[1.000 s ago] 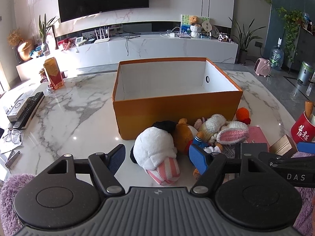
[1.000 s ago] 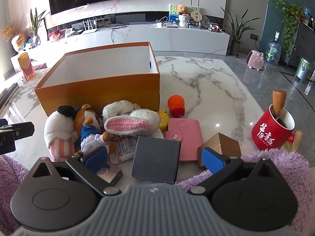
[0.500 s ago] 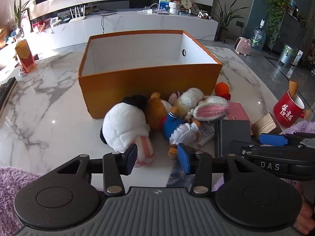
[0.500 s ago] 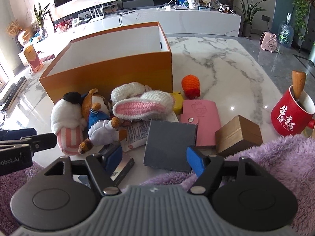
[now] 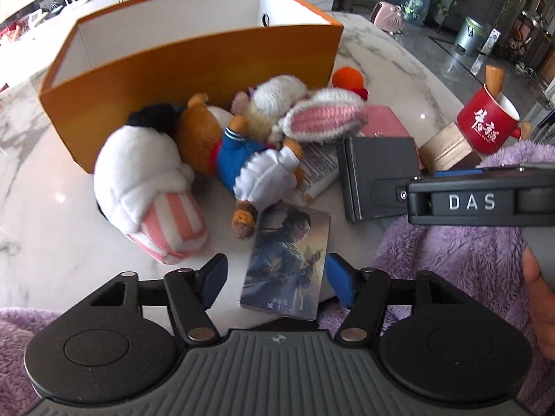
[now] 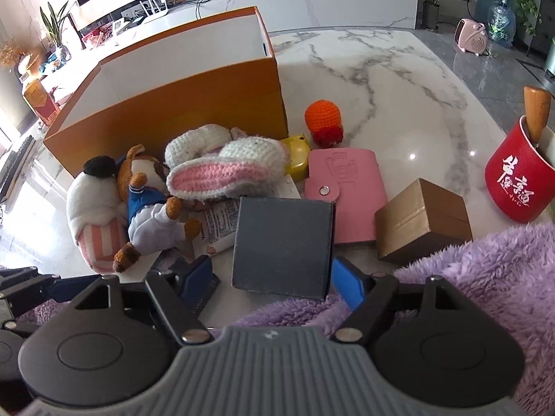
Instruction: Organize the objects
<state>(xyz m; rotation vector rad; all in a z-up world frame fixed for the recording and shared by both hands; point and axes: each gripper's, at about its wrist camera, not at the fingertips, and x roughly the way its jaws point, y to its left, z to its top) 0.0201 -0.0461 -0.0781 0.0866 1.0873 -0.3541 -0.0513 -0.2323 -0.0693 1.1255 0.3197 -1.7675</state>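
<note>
Card (image 5: 286,260) lies lengthwise between the wide-open, empty left gripper (image 5: 277,279), nearer than the orange box (image 5: 194,69); right gripper (image 6: 274,277) gapes around the dark box (image 6: 282,246).

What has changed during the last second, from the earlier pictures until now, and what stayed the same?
Both grippers moved forward and down toward the pile. The left gripper now straddles the illustrated card box, jaws open; the right gripper straddles the dark grey box, also open. Neither has taken hold of anything. The orange box, the plush toys, the pink wallet and the red mug stayed in place.
</note>
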